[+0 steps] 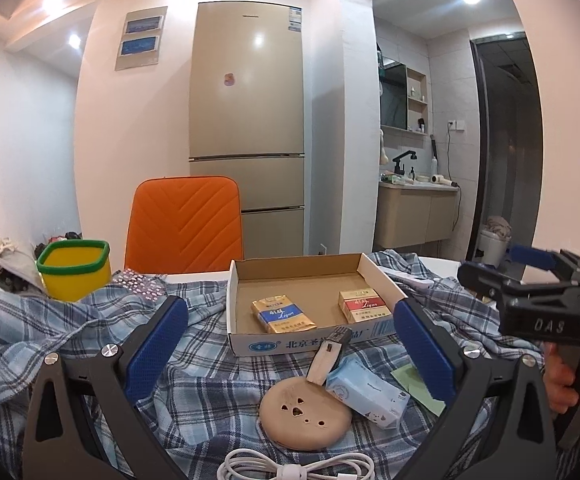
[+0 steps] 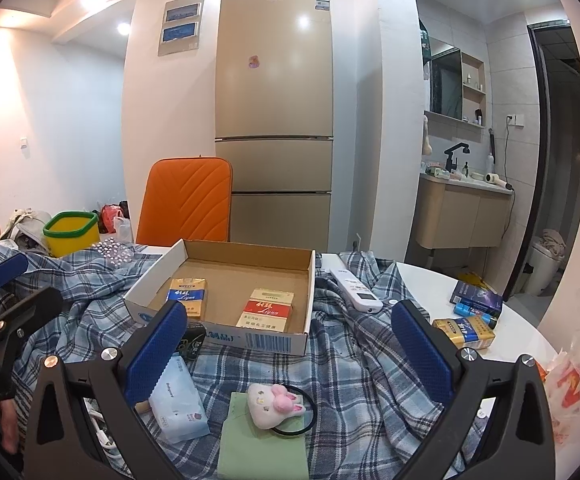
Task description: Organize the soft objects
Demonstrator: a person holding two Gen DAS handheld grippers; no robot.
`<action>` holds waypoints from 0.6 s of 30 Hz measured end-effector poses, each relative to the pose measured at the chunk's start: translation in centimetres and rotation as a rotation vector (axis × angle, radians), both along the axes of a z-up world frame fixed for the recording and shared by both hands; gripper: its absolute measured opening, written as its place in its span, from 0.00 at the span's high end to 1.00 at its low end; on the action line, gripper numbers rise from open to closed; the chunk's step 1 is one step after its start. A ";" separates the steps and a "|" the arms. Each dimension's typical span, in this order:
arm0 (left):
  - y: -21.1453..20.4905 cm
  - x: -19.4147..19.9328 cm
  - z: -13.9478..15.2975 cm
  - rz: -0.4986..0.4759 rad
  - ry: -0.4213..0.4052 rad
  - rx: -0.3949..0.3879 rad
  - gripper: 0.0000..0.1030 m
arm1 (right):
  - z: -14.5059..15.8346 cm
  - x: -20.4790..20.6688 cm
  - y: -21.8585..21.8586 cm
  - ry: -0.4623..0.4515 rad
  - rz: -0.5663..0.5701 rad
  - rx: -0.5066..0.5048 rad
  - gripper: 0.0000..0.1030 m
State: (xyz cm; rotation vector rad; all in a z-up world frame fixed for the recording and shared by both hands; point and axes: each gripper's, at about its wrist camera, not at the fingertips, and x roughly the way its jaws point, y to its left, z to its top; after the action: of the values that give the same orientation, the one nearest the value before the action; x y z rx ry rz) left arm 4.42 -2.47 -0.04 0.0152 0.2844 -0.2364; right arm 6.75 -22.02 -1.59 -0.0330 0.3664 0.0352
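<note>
A plaid shirt [image 1: 90, 320] is spread over the table. On it lie a blue tissue pack [image 1: 365, 392], a green cloth [image 2: 266, 436] and a pink-and-white plush bunny hair tie [image 2: 276, 404]. My left gripper [image 1: 290, 348] hovers open over the tissue pack and a round beige disc [image 1: 303, 414], holding nothing. Above the bunny and green cloth my right gripper [image 2: 290, 354] is also open and empty. Behind them an open cardboard box [image 1: 234, 304] holds a gold cigarette pack [image 1: 284, 314] and a red one [image 1: 363, 306].
A yellow bin with a green rim [image 1: 76, 270] and an orange chair [image 1: 184, 224] stand at the back left. A white cable [image 1: 297, 468] lies near me. On the right are a white remote [image 2: 355, 286], another cigarette pack [image 2: 465, 332], a blue box [image 2: 475, 296] and a plastic bag [image 2: 569, 384].
</note>
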 end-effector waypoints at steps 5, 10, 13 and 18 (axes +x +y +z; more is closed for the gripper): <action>-0.6 0.4 0.4 -0.007 0.024 0.028 0.08 | 0.4 1.2 -0.9 0.059 -0.001 0.049 0.00; -0.6 0.5 0.7 -0.029 0.029 0.025 0.17 | 0.2 2.8 -0.3 0.140 0.019 0.001 0.04; -0.6 0.6 0.7 -0.042 0.041 0.016 0.23 | -0.5 3.8 -0.1 0.193 0.038 -0.003 0.09; -0.7 1.3 0.0 -0.050 0.090 0.018 0.32 | -2.0 5.0 0.0 0.263 0.049 0.005 0.13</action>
State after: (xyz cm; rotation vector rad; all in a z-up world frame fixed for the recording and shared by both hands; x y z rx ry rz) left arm 5.70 -3.20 -0.05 0.0294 0.3759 -0.2849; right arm 11.70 -22.06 -3.59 -0.0323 0.6290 0.0895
